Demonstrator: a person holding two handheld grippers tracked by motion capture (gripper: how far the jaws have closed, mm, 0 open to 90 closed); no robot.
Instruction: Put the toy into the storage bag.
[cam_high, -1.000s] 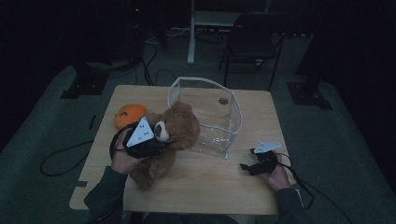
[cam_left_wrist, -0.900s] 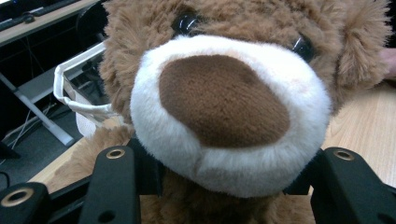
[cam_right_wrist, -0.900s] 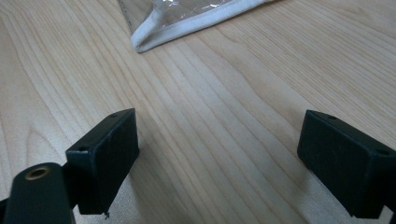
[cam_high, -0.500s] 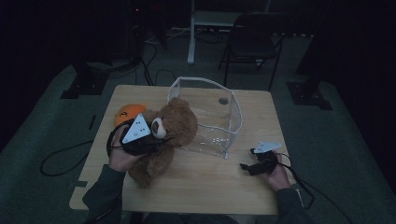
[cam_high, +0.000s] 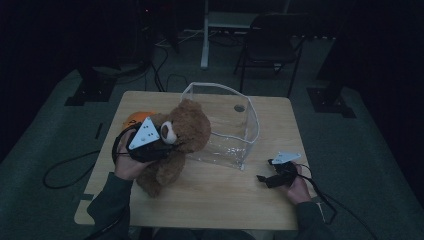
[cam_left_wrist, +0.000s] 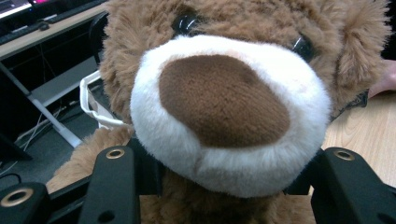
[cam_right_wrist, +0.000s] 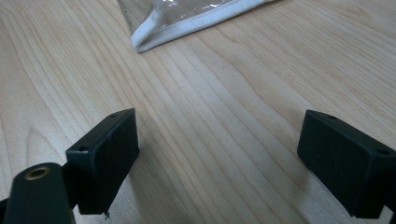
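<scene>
nearest to us, at the front of the wooden worktop (cam_high: 220, 200), we hold a gripper in each hand. our right gripper (cam_high: 266, 178) rests low on the worktop at the right, its jaws spread wide with nothing but bare wood grain between them; in the right gripper view (cam_right_wrist: 219, 163) the white-trimmed corner of the clear box lies just ahead. our left gripper (cam_high: 159, 145) sits at the left with its grey three-cornered plate on top, and its jaws are closed partway on the teddy bear (cam_high: 182, 135), clamped at the neck just under the muzzle. in the left gripper view the bear's (cam_left_wrist: 224, 93) white muzzle and brown nose hang right above the two black jaws of the left gripper (cam_left_wrist: 224, 163), which press into the fur on either side. the bear stands at the left of the worktop, its head leaning against the near left wall of the clear plastic box (cam_high: 250, 125), outside it. behind the bear, an orange soft toy (cam_high: 134, 118) peeks out. beyond the worktop stands a dark folding chair (cam_high: 272, 45) on the floor.
</scene>
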